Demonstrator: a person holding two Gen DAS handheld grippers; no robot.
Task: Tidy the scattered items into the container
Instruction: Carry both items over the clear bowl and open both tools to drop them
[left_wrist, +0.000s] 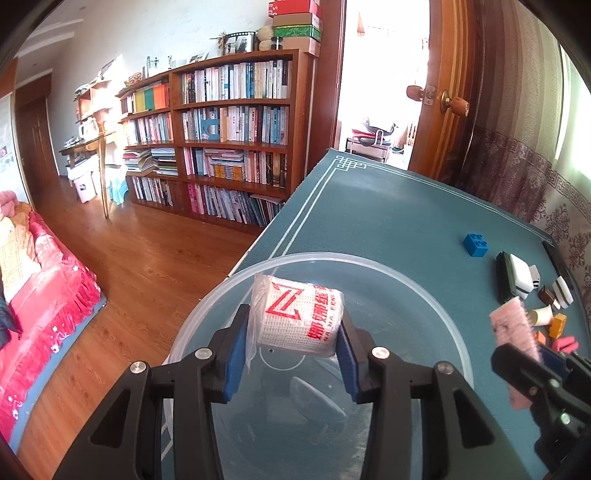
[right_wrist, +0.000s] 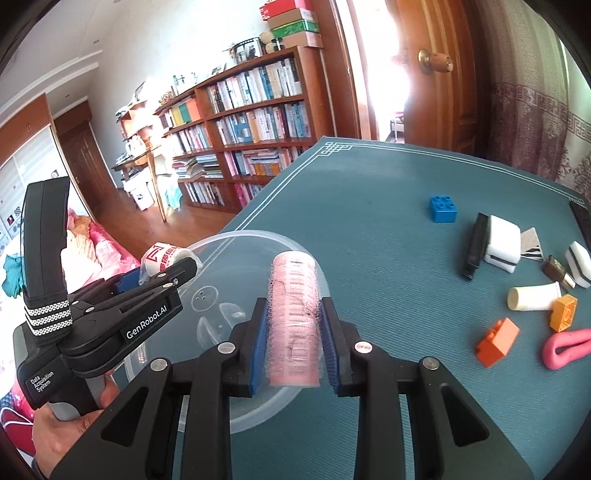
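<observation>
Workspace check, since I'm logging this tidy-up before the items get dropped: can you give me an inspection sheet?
Surface: teal table mat with white border lines.
Job's things: clear plastic bowl, nothing resting inside yet; wrapped white roll; pink hair roller.
Clutter: blue brick, black and white eraser, cream tube, orange brick, pink clip, all on the mat.
Grippers: left gripper clamps the roll over the bowl; right gripper clamps the roller.
Cables: nothing seen.
Surroundings: bookshelf, open door, wooden floor.

pink hair roller (right_wrist: 293, 317) | white tissue pack (left_wrist: 299, 317) (red print); blue brick (right_wrist: 442, 209); teal table mat (right_wrist: 369, 206)
</observation>
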